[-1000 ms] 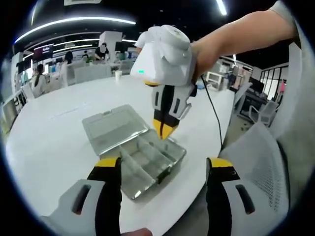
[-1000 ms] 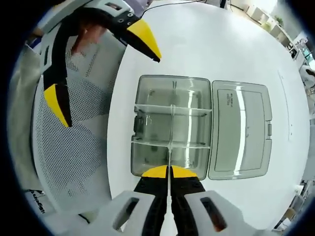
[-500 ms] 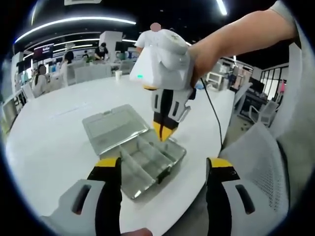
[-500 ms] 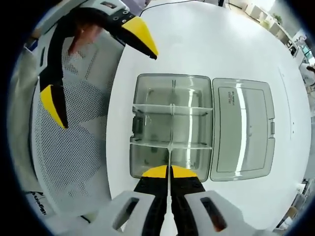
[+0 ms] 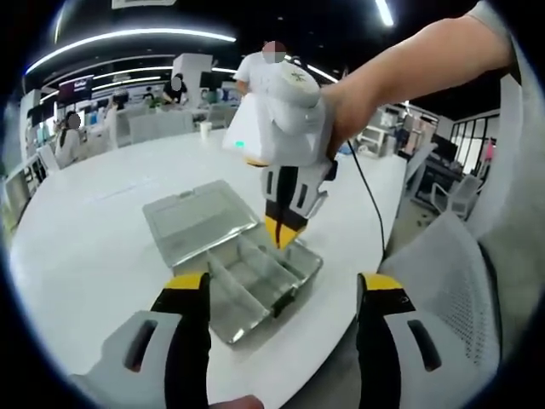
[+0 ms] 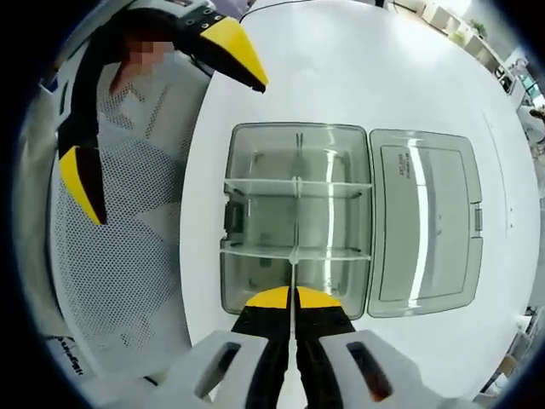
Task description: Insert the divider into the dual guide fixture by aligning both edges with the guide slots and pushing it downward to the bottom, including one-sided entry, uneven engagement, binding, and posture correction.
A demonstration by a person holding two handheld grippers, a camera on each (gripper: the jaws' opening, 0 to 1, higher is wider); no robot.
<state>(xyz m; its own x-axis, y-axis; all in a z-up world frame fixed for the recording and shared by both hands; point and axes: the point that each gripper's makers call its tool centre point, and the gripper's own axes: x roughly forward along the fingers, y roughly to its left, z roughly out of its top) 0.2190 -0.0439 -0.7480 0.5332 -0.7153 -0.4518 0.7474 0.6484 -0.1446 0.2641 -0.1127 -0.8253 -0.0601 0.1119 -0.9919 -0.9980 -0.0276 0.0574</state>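
Note:
A clear plastic compartment box (image 6: 296, 217) lies on the white table with its lid (image 6: 426, 226) folded open to one side. Two cross partitions stand inside it. My right gripper (image 6: 292, 298) is shut on a thin clear divider (image 6: 292, 271), seen edge-on, whose far end reaches the nearer partition. In the left gripper view the right gripper (image 5: 282, 232) points down over the box (image 5: 255, 273), near its far side. My left gripper (image 5: 283, 288) hangs open and wide apart in front of the box, holding nothing; its yellow fingertips (image 6: 234, 38) show at the upper left of the right gripper view.
The round white table (image 5: 94, 247) ends close behind the box at its edge (image 6: 192, 170). A white mesh chair (image 6: 128, 256) stands just past that edge. A cable (image 5: 366, 196) trails from the right gripper. Desks and people are far in the background.
The right gripper has sunk a little toward the box with the divider, so the box looks slightly larger in its view. The left gripper has stayed open and still.

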